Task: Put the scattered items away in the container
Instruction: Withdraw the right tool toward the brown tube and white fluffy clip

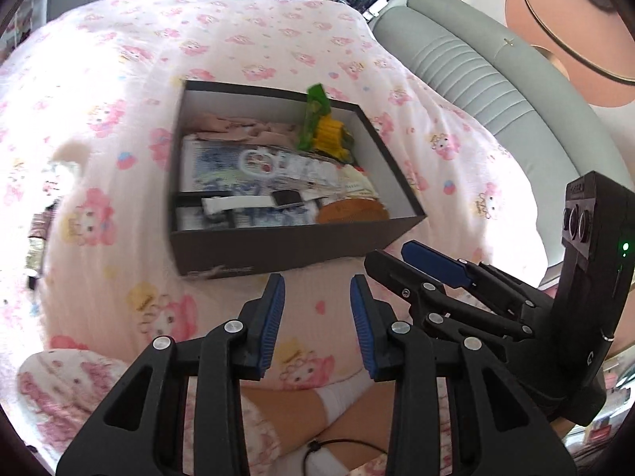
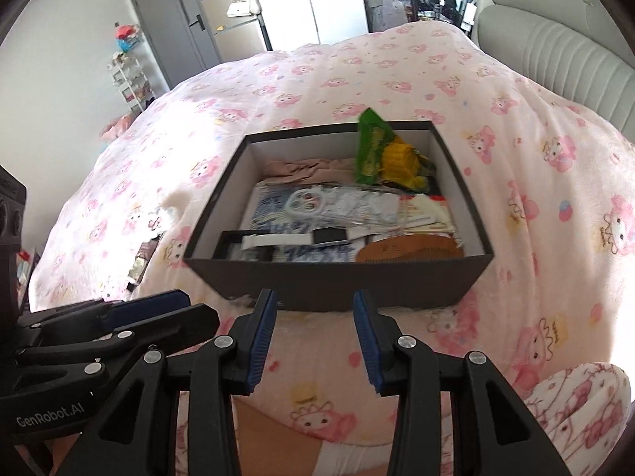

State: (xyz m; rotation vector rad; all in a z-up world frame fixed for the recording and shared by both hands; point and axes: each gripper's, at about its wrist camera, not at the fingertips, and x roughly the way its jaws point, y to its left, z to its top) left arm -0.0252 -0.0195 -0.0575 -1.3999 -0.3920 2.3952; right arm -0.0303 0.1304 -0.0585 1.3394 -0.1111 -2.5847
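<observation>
Left gripper [image 1: 317,319] jaws parted, nothing between pads, held level over blanket [image 1: 119,79], just short of box [image 1: 293,244] near wall. Right gripper [image 2: 313,335] same: jaws parted, empty, aimed at box near wall, close beside left gripper. Box open on blanket, holding watch [image 2: 313,237], comb [image 2: 408,253], green packet [image 2: 371,150], yellow toy [image 2: 401,164], papers. Small items [image 2: 143,258] lie on blanket left of box, blurred.
</observation>
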